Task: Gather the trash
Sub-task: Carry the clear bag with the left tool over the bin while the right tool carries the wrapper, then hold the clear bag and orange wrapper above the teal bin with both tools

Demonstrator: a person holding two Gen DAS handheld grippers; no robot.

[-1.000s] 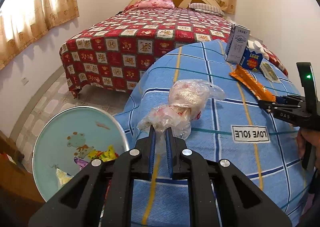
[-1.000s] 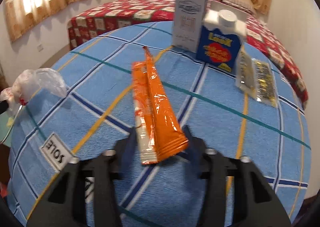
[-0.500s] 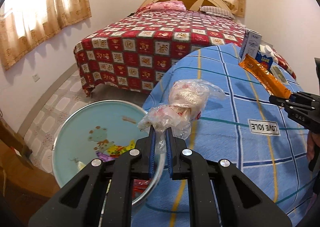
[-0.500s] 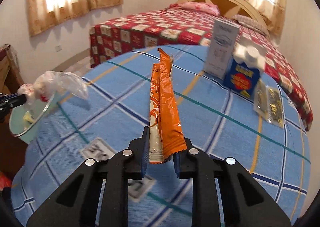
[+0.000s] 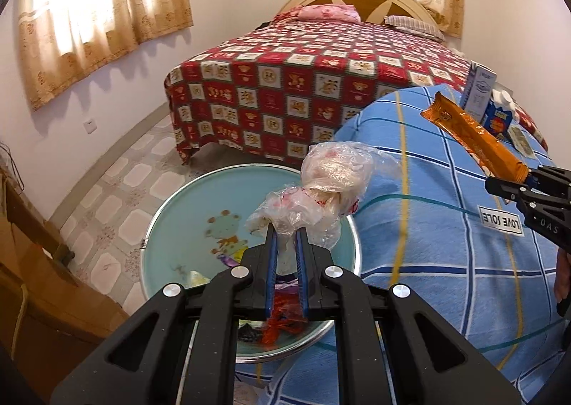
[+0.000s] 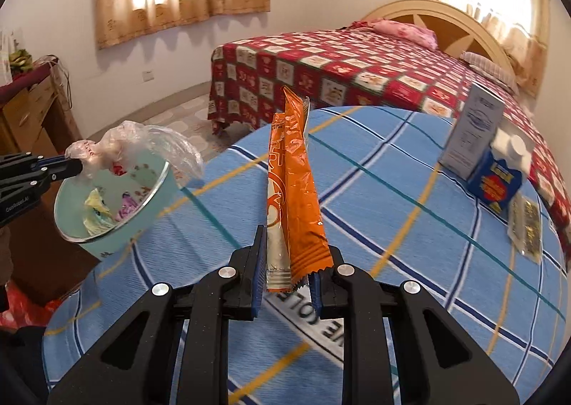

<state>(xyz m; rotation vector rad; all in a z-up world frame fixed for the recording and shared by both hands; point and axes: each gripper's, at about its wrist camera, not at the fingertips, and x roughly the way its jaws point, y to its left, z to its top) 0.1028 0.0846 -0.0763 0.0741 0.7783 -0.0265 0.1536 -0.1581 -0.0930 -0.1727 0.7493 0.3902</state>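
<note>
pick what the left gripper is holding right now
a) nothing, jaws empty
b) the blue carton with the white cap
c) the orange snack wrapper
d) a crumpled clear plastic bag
d: the left gripper is closed on the crumpled clear plastic bag, which hangs above the light blue basin; the orange wrapper is in the right gripper, and the blue carton stands on the blue checked bedspread.
</note>
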